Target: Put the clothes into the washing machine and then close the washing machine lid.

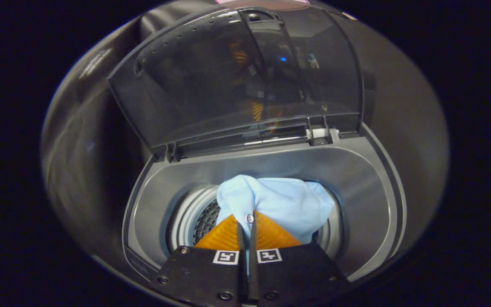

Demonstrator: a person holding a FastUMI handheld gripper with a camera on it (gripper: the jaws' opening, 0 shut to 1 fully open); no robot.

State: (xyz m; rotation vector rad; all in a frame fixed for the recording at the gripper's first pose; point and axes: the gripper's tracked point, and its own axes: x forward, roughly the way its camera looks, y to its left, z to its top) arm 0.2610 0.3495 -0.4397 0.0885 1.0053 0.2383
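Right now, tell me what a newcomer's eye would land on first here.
The light blue shirt stands out, bunched over the washing machine's drum opening and pinched between the fingers of the hand-held gripper, which is shut on it. Behind it, the dark translucent lid stands raised open above the grey top of the machine.

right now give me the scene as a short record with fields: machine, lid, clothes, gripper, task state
machine: top-loading washing machine, its drum open below the gripper
lid: smoked see-through lid raised, standing up behind the opening
clothes: light blue shirt bunched over the drum mouth, one button showing at the fingertips
gripper: gripper shut, fingers pinching a fold of the shirt
task state: shirt held over the drum, not released; lid not yet closed
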